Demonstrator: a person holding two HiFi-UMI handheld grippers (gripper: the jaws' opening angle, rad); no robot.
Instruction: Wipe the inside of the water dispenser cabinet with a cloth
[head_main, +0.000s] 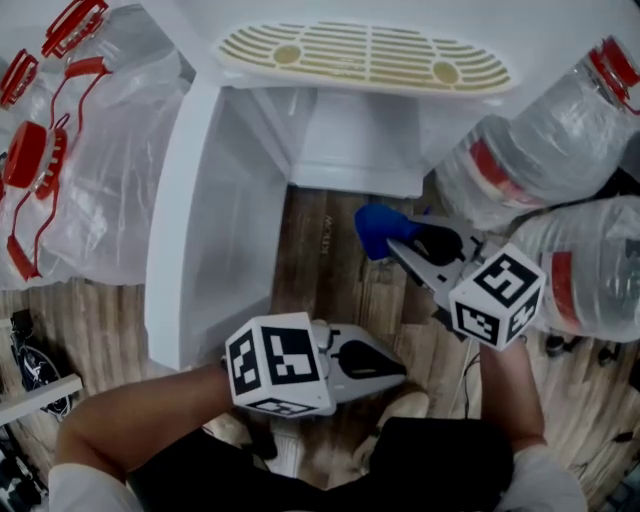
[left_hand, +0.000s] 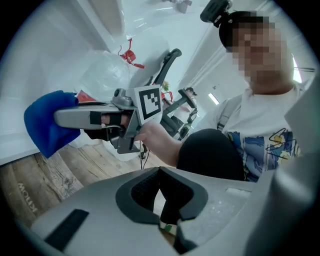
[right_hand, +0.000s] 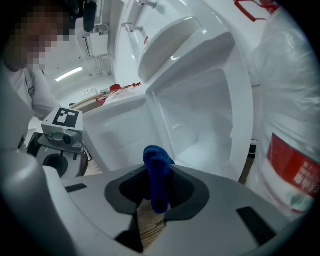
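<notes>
The white water dispenser cabinet (head_main: 350, 150) stands open on the wooden floor, its door (head_main: 200, 230) swung out to the left. Its bare white interior (right_hand: 200, 125) lies straight ahead in the right gripper view. My right gripper (head_main: 400, 240) is shut on a blue cloth (head_main: 375, 228), held just in front of the cabinet opening and outside it. The cloth (right_hand: 157, 175) hangs bunched between the jaws. My left gripper (head_main: 395, 365) is lower, near my knees, shut with nothing in it. From the left gripper view (left_hand: 161, 210) the cloth (left_hand: 45, 125) shows at the left.
Two large water bottles (head_main: 540, 150) (head_main: 590, 280) lie close on the right of the cabinet. A clear bag of bottles with red handles (head_main: 60, 160) lies to the left of the door. The beige drip grille (head_main: 365, 55) tops the dispenser. A cable (head_main: 468, 372) runs on the floor.
</notes>
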